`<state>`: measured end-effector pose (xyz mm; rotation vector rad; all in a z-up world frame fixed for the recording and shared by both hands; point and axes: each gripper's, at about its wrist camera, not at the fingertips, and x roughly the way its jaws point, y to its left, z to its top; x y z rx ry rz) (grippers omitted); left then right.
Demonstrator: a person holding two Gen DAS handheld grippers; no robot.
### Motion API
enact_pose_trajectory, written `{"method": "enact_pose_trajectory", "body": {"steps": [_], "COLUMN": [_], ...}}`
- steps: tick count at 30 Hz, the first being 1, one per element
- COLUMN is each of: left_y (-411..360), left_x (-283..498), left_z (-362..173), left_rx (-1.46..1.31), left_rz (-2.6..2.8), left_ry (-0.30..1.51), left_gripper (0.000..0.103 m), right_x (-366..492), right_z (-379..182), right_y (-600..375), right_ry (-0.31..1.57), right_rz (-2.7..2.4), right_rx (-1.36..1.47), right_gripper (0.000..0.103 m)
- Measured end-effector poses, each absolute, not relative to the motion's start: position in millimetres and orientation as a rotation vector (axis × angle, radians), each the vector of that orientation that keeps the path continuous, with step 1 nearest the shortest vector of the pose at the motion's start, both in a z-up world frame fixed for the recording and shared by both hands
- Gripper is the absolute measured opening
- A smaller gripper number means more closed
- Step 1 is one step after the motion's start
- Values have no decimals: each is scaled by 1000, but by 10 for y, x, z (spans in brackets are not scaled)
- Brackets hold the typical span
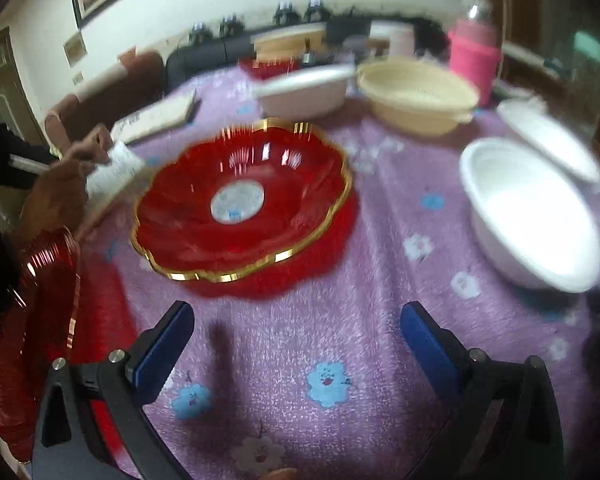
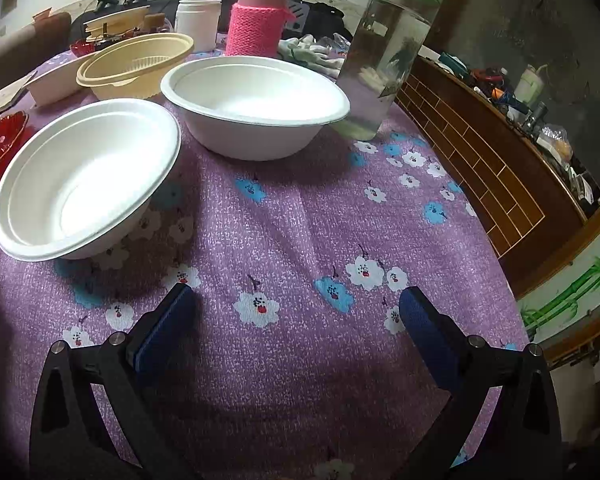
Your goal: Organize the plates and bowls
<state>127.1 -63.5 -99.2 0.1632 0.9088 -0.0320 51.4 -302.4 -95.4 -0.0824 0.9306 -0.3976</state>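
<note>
Purple floral cloth (image 2: 292,216) covers the table. Both grippers, left (image 1: 296,328) and right (image 2: 296,312), gape empty. Red plates (image 1: 244,204) sit mid-frame, white bowls (image 2: 84,176) upper left; nesting the bowls probably comes next.

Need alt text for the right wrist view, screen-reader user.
Two empty white bowls, the near bowl and the far bowl, sit apart on a purple floral tablecloth ahead of the open, empty right gripper. Behind them stand a beige strainer bowl, a pink-sleeved flask and a clear jar.
</note>
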Motion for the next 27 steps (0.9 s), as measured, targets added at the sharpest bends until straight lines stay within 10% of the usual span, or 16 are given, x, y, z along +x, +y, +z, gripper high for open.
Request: {"method": "enact_pose_trajectory", "body": {"steps": [27], "left_y": [-546], "left_x": [1337], "left_z": [-1019], "left_rx": [73], "left_rz": [-68], "left_ry": [941], "left_gripper": [102], "right_x": [536], "right_z": [-962], "right_y": [-3001], "right_ry": [929], "right_rz": [-388], "right_rx": [-83], "right_gripper": [102]}}
